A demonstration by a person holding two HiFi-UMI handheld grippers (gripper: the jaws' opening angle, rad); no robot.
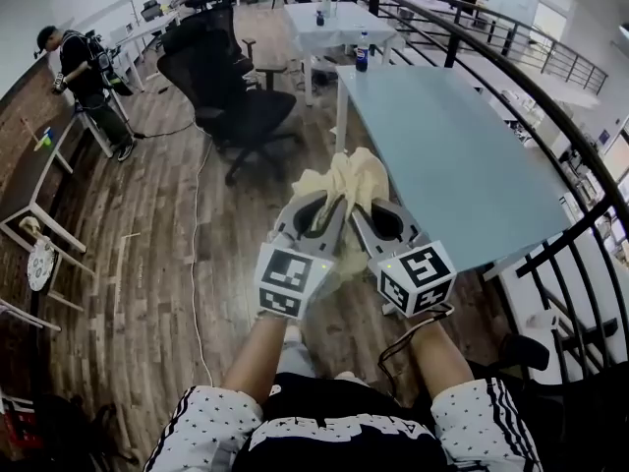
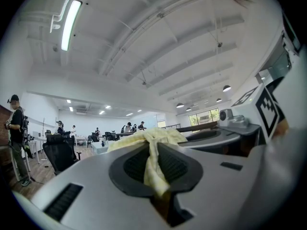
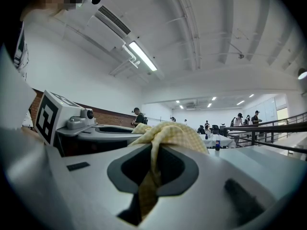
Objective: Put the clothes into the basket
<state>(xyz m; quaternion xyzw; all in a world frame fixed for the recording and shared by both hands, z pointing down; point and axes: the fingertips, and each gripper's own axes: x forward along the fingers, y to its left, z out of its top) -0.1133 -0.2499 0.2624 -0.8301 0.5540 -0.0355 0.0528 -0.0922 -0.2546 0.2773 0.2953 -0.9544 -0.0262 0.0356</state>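
A pale yellow checked cloth (image 1: 346, 183) hangs bunched in the air in front of me, over the wooden floor beside a long table. My left gripper (image 1: 331, 210) is shut on one part of the yellow cloth (image 2: 152, 163), which is pinched between its dark pads. Right beside it, my right gripper (image 1: 360, 214) is shut on another part of the same cloth (image 3: 163, 143), which drapes over its jaws. Both grippers point level and sit close together. No basket shows in any view.
A long light-blue table (image 1: 447, 155) runs along my right, with a black railing (image 1: 550, 96) beyond it. Black office chairs (image 1: 231, 77) stand ahead to the left. A bottle (image 1: 362, 53) sits at the table's far end. People stand at the left (image 1: 84, 72) and in the back.
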